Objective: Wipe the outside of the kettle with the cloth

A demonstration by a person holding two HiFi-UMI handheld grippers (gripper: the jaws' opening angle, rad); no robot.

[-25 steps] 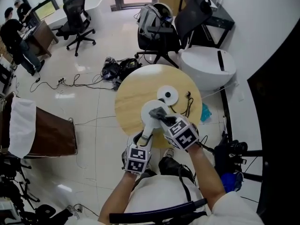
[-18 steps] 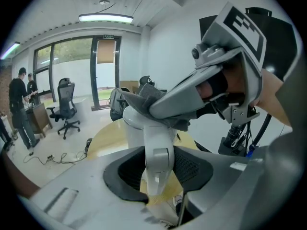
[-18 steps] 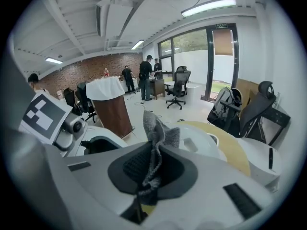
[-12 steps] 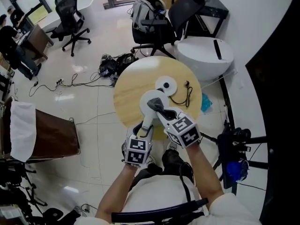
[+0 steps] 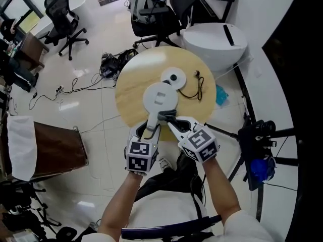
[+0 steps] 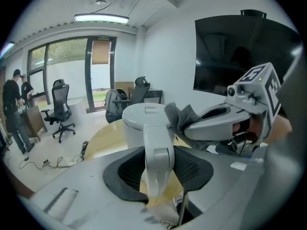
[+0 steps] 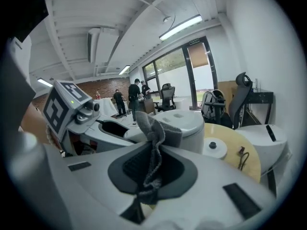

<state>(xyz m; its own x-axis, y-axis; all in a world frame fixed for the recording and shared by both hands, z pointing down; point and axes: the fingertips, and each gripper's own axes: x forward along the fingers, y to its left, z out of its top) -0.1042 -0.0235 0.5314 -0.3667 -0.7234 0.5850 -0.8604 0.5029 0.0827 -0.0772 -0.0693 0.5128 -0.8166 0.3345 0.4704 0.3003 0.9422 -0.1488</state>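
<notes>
Open office, glossy pale floor (image 5: 96, 120). Black office chairs (image 5: 59, 18) stand off to the left and at the top, with a brown cabinet (image 5: 58, 153) at the left edge. In the left gripper view I see glass doors (image 6: 72, 75) and two people (image 6: 12, 109) standing far off.

A round wooden table (image 5: 128, 92) sits mid-frame, with a white tub-shaped thing (image 5: 218, 43) just behind it.

The white kettle (image 5: 160, 98) stands upright on the table near the edge closest to me, lid on. It is off its round base (image 5: 174, 77), which sits just beyond it. A black cord (image 5: 196, 88) loops on the tabletop right of the base.

My left gripper (image 5: 149, 129) comes in from the near side. Its jaws stand partly apart and are clamped on the kettle's handle (image 6: 158, 155), with a black pad on each side of the handle.

My right gripper (image 5: 168, 119) is right beside the left one, a little to its right. Its jaws are nearly together, pinching a grey cloth (image 7: 153, 133). The bunched end of the cloth sticks out past the jaw tips. It touches the kettle's upper side just under the lid rim, right of the handle.
</notes>
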